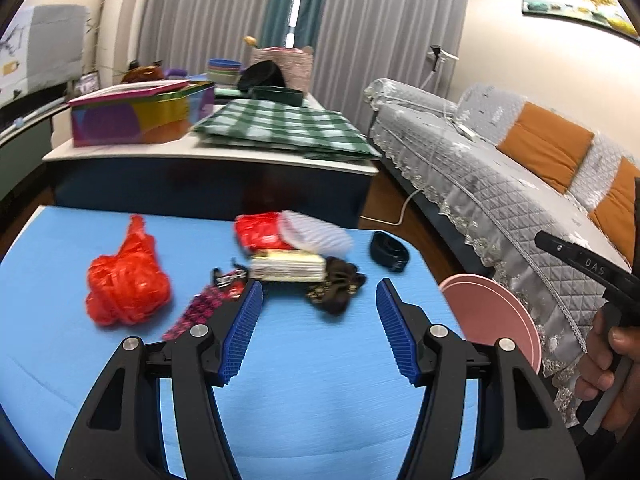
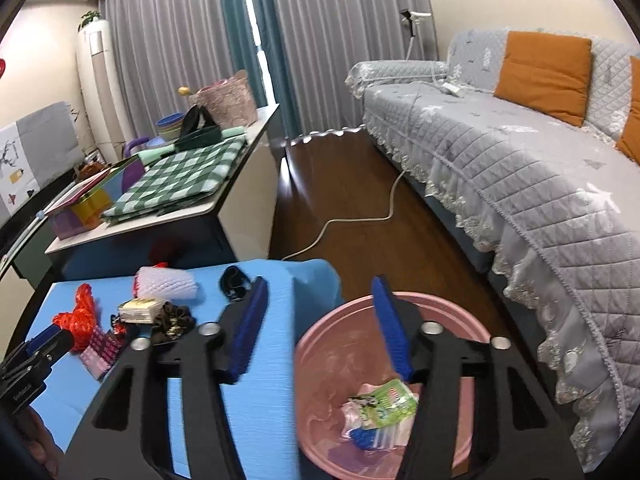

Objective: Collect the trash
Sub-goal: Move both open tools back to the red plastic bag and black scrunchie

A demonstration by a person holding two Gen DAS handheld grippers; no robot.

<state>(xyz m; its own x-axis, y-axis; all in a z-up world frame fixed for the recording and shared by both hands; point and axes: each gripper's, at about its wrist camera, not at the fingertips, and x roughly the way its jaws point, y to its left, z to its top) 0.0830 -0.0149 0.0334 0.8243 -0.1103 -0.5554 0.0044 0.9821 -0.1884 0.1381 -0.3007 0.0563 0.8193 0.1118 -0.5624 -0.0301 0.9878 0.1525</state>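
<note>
Left gripper (image 1: pixel 319 286) hangs open and empty over the blue table (image 1: pixel 300 360), the litter blurred and the pink bin (image 1: pixel 496 320) half hidden. Right gripper (image 2: pixel 320 284), released too, looks down into it: wrappers (image 2: pixel 380 404) lie inside.

A blue table (image 1: pixel 320 400) carries a red bag (image 1: pixel 126 280), wrappers (image 1: pixel 204 308) and a scrunchie (image 1: pixel 338 284).

Bare blue mat (image 1: pixel 320 400) near; trash cluster (image 1: pixel 296 260) beyond.
</note>
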